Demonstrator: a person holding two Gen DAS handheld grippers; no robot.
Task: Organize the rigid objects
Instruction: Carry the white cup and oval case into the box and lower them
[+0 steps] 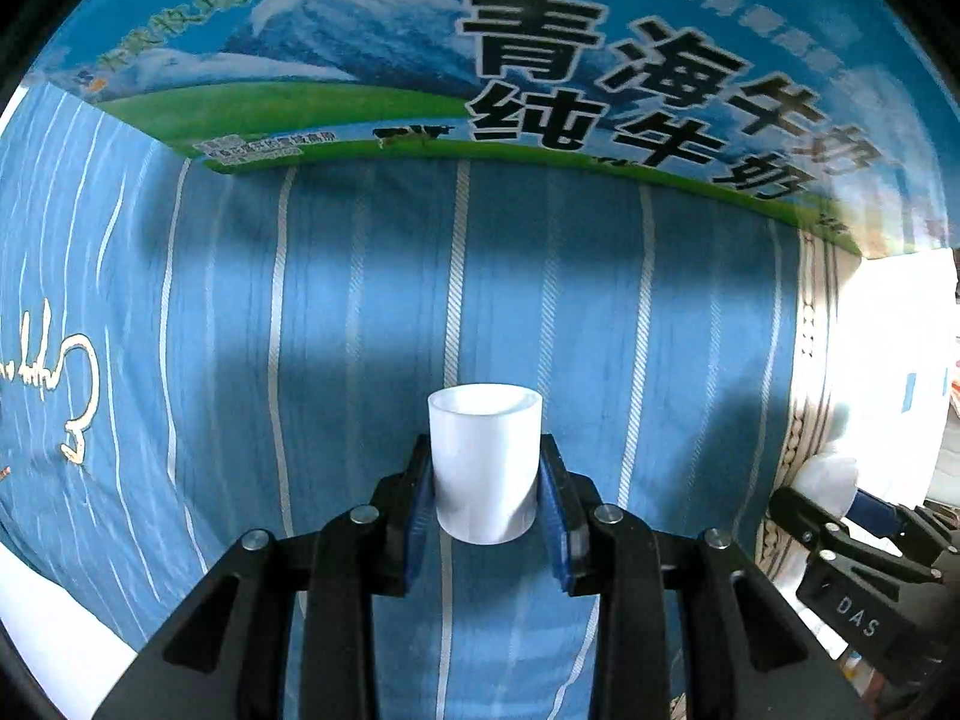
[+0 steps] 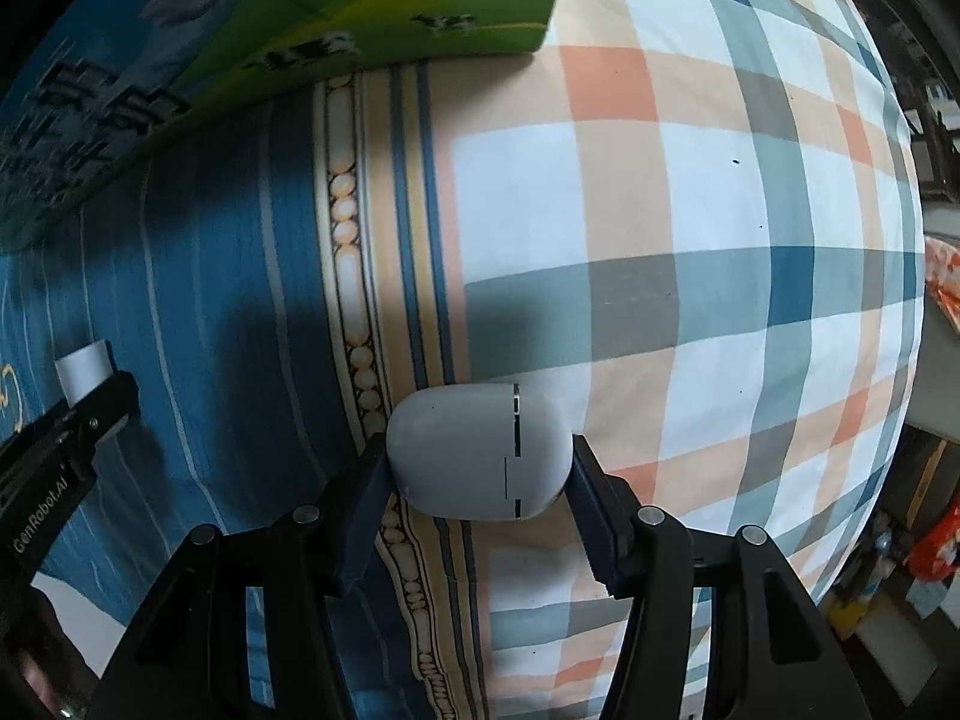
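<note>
Left gripper [image 1: 486,501] is clamping the white tube [image 1: 485,468], right gripper [image 2: 480,480] squeezing the rounded case [image 2: 477,453]; that smooth case is possibly slipping.

Blue striped cloth [image 1: 360,312] underneath, joined by plaid sheet [image 2: 720,240] in orange, grey and white; printed milk carton box [image 1: 540,60] lying at the far edge.
</note>
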